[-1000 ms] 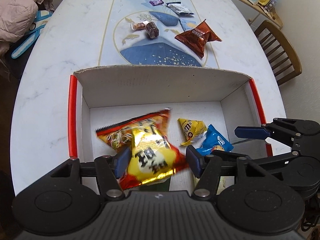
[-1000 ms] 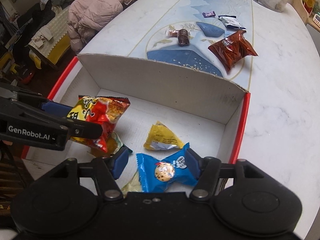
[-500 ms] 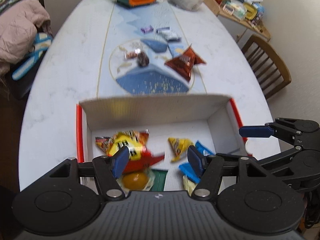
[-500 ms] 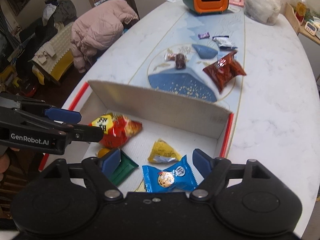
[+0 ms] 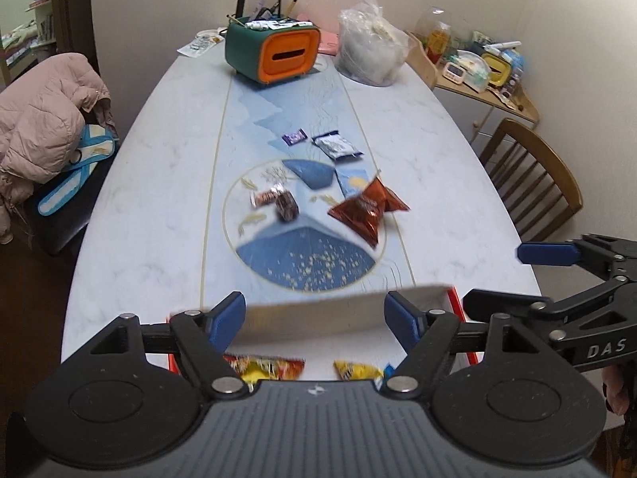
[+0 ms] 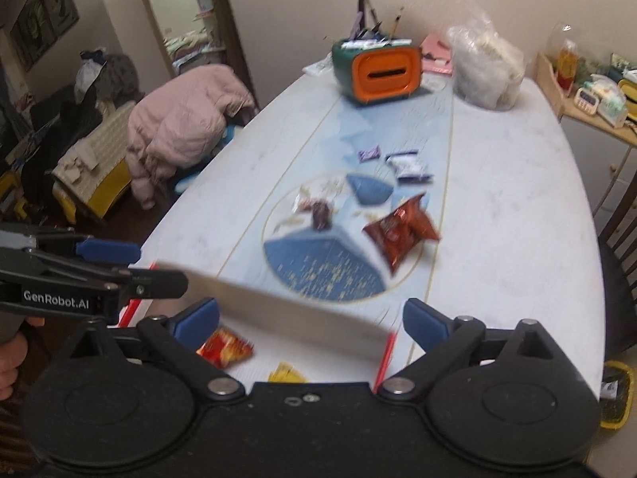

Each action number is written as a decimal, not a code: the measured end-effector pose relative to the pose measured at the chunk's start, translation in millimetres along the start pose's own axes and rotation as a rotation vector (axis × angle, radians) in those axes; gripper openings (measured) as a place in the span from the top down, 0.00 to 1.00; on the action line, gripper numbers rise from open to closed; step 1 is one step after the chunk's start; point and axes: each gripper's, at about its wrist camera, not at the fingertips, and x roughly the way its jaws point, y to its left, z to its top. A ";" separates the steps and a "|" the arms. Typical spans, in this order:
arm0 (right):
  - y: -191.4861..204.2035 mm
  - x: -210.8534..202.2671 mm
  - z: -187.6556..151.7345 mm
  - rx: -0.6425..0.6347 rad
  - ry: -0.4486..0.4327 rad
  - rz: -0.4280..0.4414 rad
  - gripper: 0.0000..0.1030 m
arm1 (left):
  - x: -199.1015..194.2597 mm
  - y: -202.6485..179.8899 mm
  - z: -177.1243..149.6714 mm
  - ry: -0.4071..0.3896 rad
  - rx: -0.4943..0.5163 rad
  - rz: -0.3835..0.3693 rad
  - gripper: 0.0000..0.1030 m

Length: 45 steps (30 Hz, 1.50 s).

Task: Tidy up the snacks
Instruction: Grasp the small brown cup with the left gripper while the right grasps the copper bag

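A white cardboard box with red edges (image 5: 318, 310) (image 6: 286, 302) sits at the near end of the table, holding a red-yellow snack bag (image 5: 264, 366) (image 6: 225, 348) and a yellow packet (image 5: 356, 370) (image 6: 284, 374). My left gripper (image 5: 316, 318) is open and empty above the box. My right gripper (image 6: 310, 318) is open and empty beside it. On the table beyond lie a brown-red bag (image 5: 366, 209) (image 6: 400, 231), a dark wrapped candy (image 5: 286, 207) (image 6: 320, 213), a pinkish candy (image 5: 262, 198), a white-blue packet (image 5: 336, 145) (image 6: 408, 165) and a purple candy (image 5: 294, 136) (image 6: 368, 154).
A green-orange tissue box (image 5: 272, 53) (image 6: 378, 69) and a clear plastic bag (image 5: 370, 53) (image 6: 483, 71) stand at the table's far end. A wooden chair (image 5: 533, 183) is at the right. A pink jacket (image 5: 43, 119) (image 6: 187, 119) lies on a chair at the left.
The left gripper let go of the red-yellow bag, which now lies in the box. Both grippers rose and pulled back from the box, jaws wider open.
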 end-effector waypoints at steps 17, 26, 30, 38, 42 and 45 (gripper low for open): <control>-84.1 76.0 90.8 0.240 0.018 -0.108 0.01 | 92.9 4.0 120.7 0.104 -0.108 0.117 0.26; -116.4 147.2 99.4 0.377 0.131 -0.126 0.01 | 175.9 18.0 142.7 0.256 -0.184 0.144 0.26; -128.7 171.7 97.2 0.418 0.169 -0.139 0.02 | 205.2 24.2 145.4 0.329 -0.211 0.151 0.26; -141.2 210.4 93.0 0.483 0.236 -0.143 0.04 | 253.1 38.0 149.5 0.490 -0.274 0.133 0.26; -145.5 223.2 90.2 0.498 0.262 -0.138 0.05 | 268.8 42.6 153.8 0.535 -0.284 0.104 0.26; -148.4 228.7 88.4 0.506 0.276 -0.123 0.07 | 270.5 44.4 161.7 0.531 -0.285 0.085 0.26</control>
